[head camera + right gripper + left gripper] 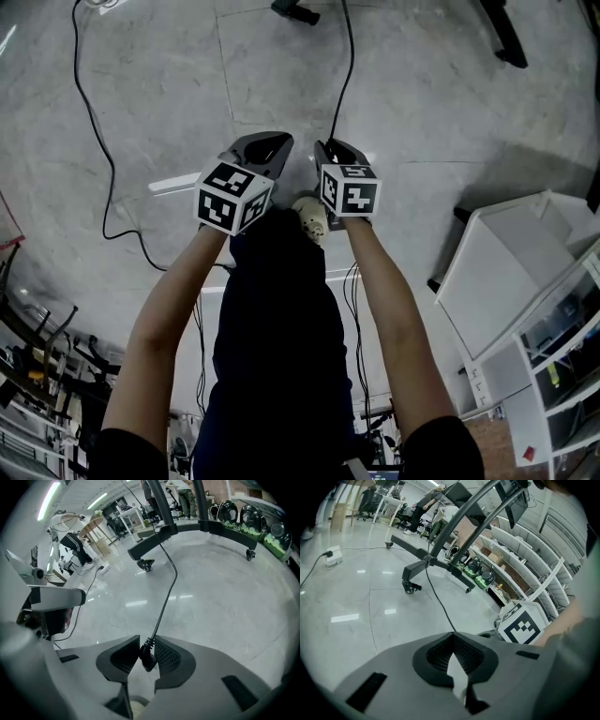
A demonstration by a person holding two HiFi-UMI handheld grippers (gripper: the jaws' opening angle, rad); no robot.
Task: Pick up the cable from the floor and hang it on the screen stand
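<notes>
R gripper [146, 645] is clamped on the black plug [147, 657] at the end of the cable [167, 595]. The plug sits right btwn the ribbed pads, both pressing on it, just inside the jaw tips. From the plug the cable rises out past the tips w/ no slack near them. It then runs over the floor [220, 597] toward the wheeled base of the screen stand [161, 538]. L gripper [453, 637] sits just beside the R one, jaws together at the tips, nothing btwn them. The cable passes behind its tips w/o touching the pads.
</notes>
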